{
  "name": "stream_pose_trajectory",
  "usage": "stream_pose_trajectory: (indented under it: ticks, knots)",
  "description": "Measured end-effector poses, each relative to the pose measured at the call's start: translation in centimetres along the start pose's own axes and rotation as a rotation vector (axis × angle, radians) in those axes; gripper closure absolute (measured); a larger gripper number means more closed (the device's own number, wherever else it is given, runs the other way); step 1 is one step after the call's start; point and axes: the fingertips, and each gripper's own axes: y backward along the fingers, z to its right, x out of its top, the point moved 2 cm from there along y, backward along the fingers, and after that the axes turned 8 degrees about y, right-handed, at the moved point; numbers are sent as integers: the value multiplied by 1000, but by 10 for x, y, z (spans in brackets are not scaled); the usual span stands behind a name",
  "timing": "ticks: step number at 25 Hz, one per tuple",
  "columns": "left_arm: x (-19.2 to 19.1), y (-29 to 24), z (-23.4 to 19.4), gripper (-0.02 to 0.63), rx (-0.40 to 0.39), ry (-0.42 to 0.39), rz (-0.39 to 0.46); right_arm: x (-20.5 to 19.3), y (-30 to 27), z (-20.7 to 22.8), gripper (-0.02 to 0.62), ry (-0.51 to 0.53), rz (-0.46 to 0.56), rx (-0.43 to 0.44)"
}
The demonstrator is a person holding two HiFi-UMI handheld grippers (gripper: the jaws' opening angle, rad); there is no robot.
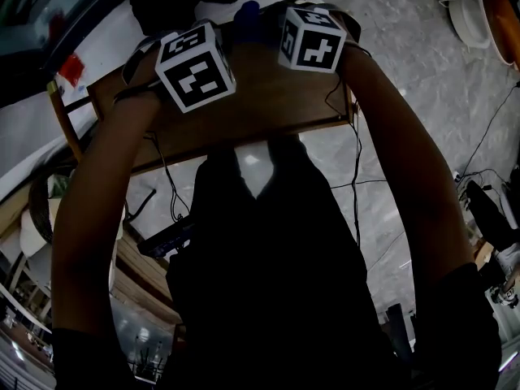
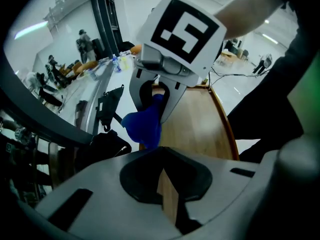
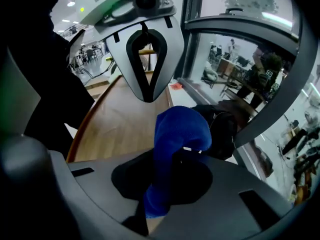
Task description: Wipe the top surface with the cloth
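Observation:
The wooden table top (image 1: 268, 104) stretches out in front of me, and both grippers are held over its far edge. My right gripper (image 3: 160, 204) is shut on a blue cloth (image 3: 177, 134), which bulges up out of its jaws. The left gripper view shows that cloth (image 2: 145, 126) hanging from the right gripper (image 2: 152, 119) just above the wood (image 2: 195, 129). My left gripper (image 3: 146, 98) faces the right one with its jaws together and nothing between them. In the head view only the two marker cubes and a bit of the cloth (image 1: 248, 12) show.
A black bag (image 3: 225, 124) lies on the white ledge beyond the table, under a dark window frame (image 3: 280, 104). Cables (image 1: 355, 161) hang off the table's right edge. A wooden chair (image 1: 65, 120) stands at the left. People stand far off in the room.

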Motion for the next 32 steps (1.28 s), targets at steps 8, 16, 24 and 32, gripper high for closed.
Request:
stream_pose_trajectory:
  ticks: [8, 16, 24, 32]
  knots:
    - [9, -22, -14, 598, -20, 28, -9, -23, -25, 6, 528, 21, -47, -20]
    - [18, -33, 4, 597, -65, 0, -6, -22, -29, -8, 528, -5, -51, 94]
    - [12, -34, 58, 597, -134, -45, -18, -18, -25, -93, 528, 37, -25, 207]
    - [-9, -38, 127, 597, -234, -127, -55, -15, -17, -178, 528, -17, -11, 302]
